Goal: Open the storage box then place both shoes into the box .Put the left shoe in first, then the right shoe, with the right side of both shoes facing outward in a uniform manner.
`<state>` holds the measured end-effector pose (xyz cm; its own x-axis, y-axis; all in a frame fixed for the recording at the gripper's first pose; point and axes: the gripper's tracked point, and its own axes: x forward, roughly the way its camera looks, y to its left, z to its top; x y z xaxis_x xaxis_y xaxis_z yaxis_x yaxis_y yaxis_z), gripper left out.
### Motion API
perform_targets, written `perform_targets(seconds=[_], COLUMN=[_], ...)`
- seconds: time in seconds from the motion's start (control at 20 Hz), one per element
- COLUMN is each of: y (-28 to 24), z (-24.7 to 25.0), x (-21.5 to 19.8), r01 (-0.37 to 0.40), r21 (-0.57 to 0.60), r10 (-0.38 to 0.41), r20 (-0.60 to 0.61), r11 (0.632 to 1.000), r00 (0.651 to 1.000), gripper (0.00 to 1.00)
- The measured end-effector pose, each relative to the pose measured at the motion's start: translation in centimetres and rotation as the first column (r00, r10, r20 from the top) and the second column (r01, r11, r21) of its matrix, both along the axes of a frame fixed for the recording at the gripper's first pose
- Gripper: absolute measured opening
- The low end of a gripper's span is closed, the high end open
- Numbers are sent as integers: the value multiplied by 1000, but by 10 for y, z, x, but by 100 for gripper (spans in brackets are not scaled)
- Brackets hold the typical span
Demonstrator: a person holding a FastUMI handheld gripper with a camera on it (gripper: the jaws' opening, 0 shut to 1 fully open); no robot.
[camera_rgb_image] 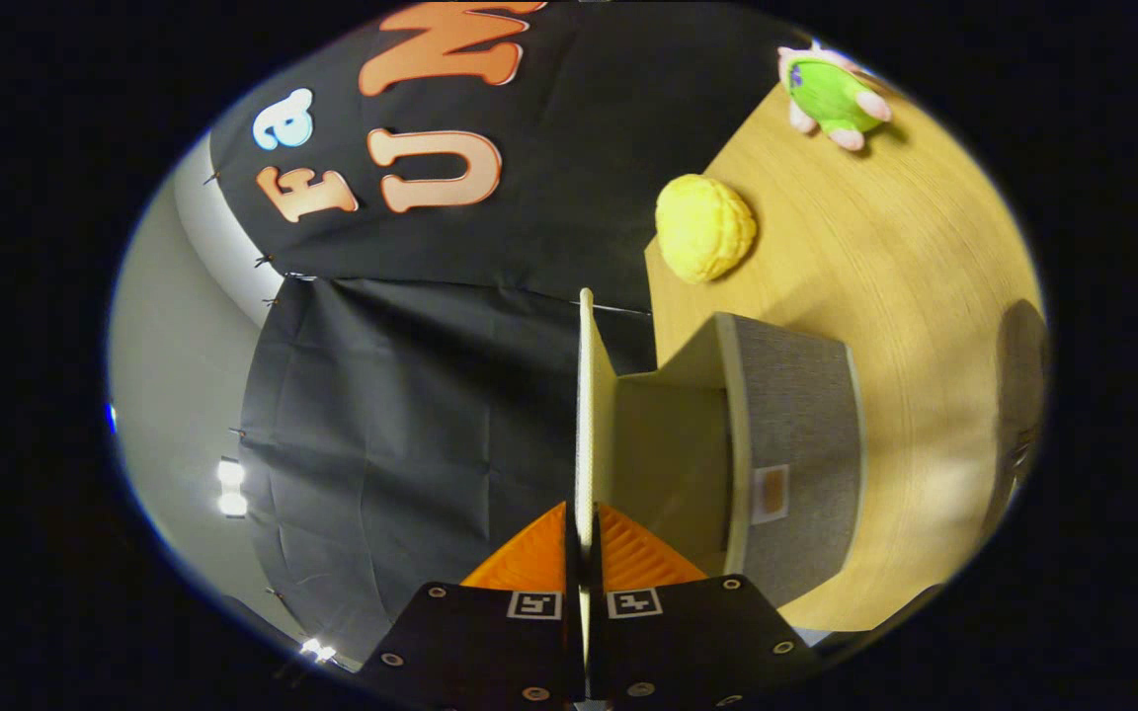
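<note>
You had one storage box (794, 464) with one lid (585, 415) pinched between your gripper (584, 538) fingers, and beyond them one yellow bun-shaped toy (704, 227) and one green plush toy (831, 94).

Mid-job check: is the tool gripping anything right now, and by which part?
Yes. The tool is shut on the storage box's lid, both fingers pinching the lid's thin free edge; the storage box stands open on the table.

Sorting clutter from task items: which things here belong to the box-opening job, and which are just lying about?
Belongs to the job:
- storage box
- its lid, raised and pinched between both fingers of the tool

Just lying about:
- yellow bun-like toy on the table, beyond the box
- green and pink plush toy, farther off
</note>
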<state>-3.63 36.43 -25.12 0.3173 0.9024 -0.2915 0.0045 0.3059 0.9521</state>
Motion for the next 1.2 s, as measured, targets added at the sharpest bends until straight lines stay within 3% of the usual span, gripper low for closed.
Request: perform_targets(seconds=[0.35,0.5,0.65,0.9,0.95,1.0,1.2], y=[86,124,168,216,223,229,230], z=[60,55,52,31,21,23,25], x=[2,-4,2,6,4,3,9], r01=[-86,-115,-131,-111,-112,-117,-85], r21=[-101,-179,-233,-282,-302,-306,-321], r10=[101,148,176,148,146,148,125], r20=[150,184,185,115,92,81,104], r11=[991,977,964,953,947,945,943], r00=[983,972,967,982,985,986,987], gripper=[5,7,8,12,15,32,77])
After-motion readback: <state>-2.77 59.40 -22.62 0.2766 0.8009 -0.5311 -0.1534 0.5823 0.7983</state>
